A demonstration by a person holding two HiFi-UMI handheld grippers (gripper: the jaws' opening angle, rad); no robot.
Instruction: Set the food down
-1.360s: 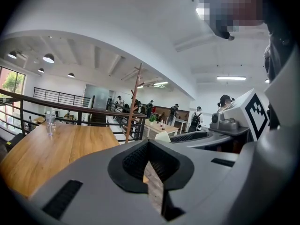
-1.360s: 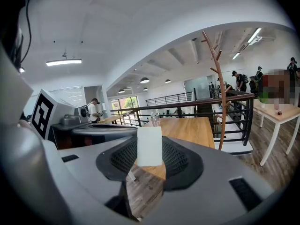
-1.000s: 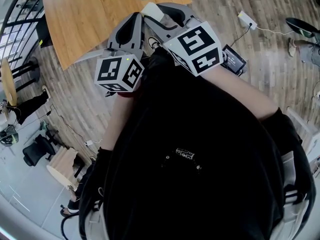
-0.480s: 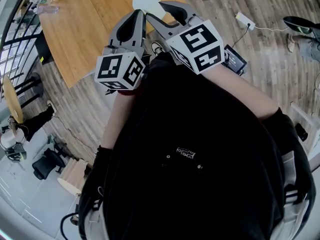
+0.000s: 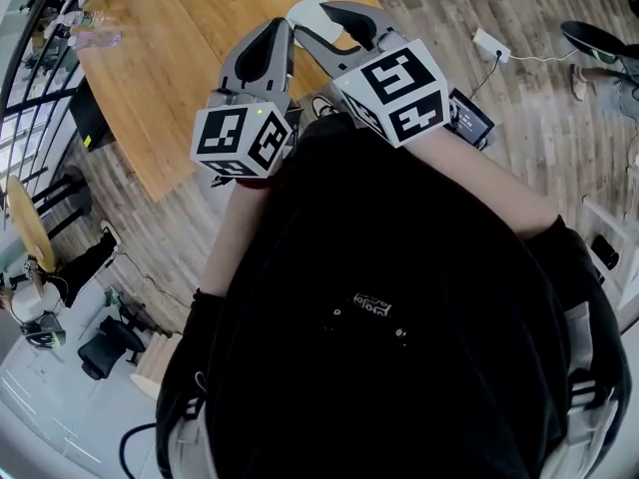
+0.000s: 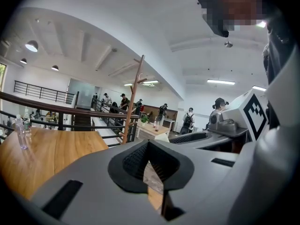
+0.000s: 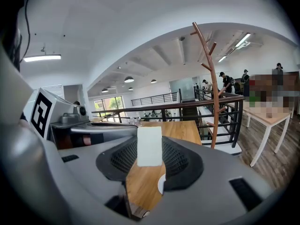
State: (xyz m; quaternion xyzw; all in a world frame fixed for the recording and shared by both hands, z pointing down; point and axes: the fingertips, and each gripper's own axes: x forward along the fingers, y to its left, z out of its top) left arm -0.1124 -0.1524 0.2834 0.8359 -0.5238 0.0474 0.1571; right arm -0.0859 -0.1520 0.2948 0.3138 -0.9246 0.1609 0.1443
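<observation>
We are looking down on a wooden desk (image 5: pixel 190 58) that is standing on a plank floor (image 5: pixel 539 128). A clear bottle (image 5: pixel 97 36) is standing upright near the desk's far left edge. A black railing (image 5: pixel 35 68) is running along that side of the desk. To the right, a white power strip (image 5: pixel 492 40) is lying on the floor, its cable trailing away. Beyond the railing, a black office chair (image 5: pixel 105 347) is sitting on a lower level. A branching wooden coat stand (image 7: pixel 212 83) is rising just beside the railing. Ceiling lights (image 7: pixel 42 57) are glowing overhead. Several people (image 6: pixel 189 118) are standing far back, and a pale table (image 7: pixel 269 118) is standing well apart from the desk.
</observation>
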